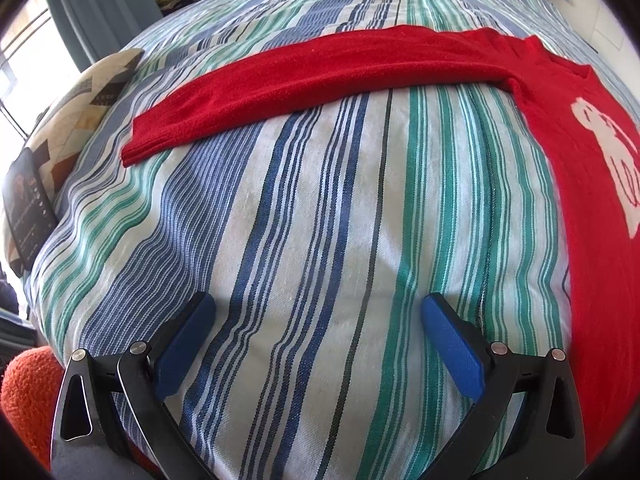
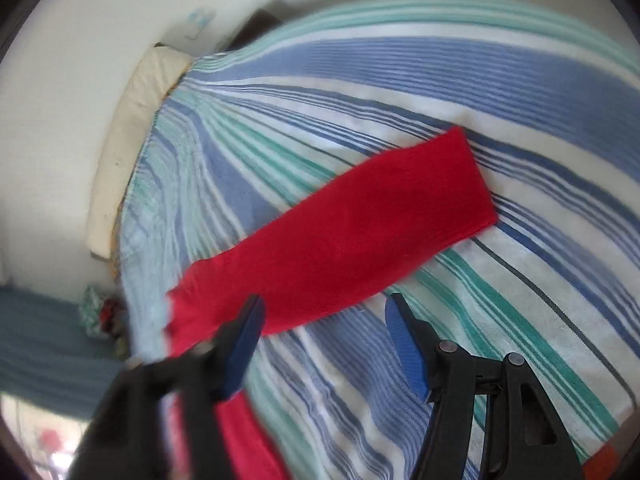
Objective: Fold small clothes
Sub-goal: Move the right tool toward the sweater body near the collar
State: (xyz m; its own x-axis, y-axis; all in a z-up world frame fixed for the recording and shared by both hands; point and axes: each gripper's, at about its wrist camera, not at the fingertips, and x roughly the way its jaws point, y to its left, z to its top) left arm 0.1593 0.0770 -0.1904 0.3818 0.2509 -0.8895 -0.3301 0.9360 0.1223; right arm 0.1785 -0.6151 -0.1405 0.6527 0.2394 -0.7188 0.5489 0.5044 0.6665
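The right gripper (image 2: 324,316), jaws apart and holding nothing, hangs just short of a red sweater (image 2: 340,236) spread on a striped bedcover (image 2: 520,280). One sleeve (image 2: 400,200) runs straight away from this gripper, up and to the right in its view, cuff at the far end; its near edge lies just past the blue fingertips (image 2: 396,320). The left gripper (image 1: 318,312), also wide open and empty, is poised over bare cover, with the other sleeve (image 1: 280,88) stretched crosswise well ahead of it and the body, with its white motif (image 1: 604,152), to its right. The right hand looks nearer to cloth. The knit is soft, fuzzy and limp; the cover is a coarser flat weave.
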